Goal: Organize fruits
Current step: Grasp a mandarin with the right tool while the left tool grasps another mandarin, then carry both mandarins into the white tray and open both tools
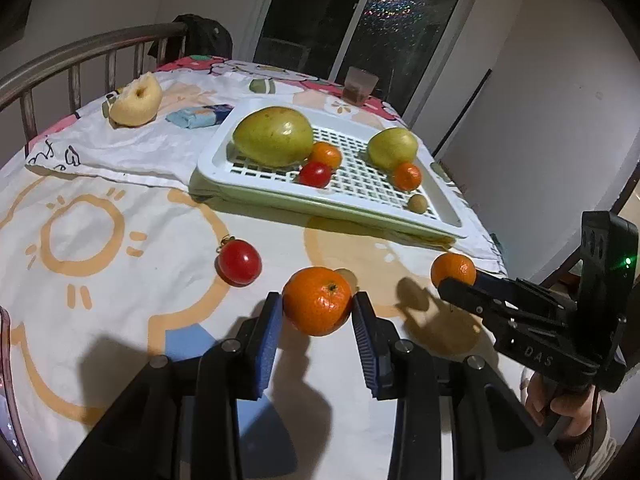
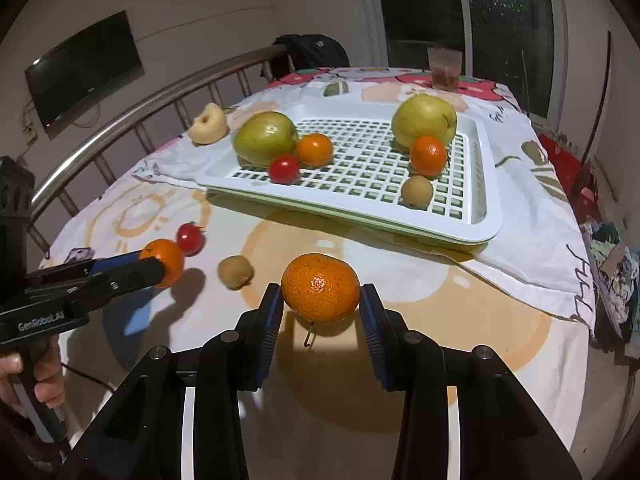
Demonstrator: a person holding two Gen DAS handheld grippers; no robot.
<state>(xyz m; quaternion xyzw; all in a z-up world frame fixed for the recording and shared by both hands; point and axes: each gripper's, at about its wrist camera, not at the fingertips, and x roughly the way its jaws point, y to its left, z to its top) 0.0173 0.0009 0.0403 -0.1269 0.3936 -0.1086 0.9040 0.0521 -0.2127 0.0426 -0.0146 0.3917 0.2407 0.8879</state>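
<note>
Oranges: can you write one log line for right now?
left gripper: holds orange | right gripper: holds second orange | tray: six fruits

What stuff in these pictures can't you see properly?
- Small brown fruit on the cloth: in the left wrist view, mostly hidden behind the left gripper's tangerine.
- Cup at the table's far end: too small and dim to tell its contents, either view.
- Blue packet beside the tray: label too blurred, left wrist view.
- Right gripper's tangerine: whether it is lifted off the cloth, I cannot tell.
</note>
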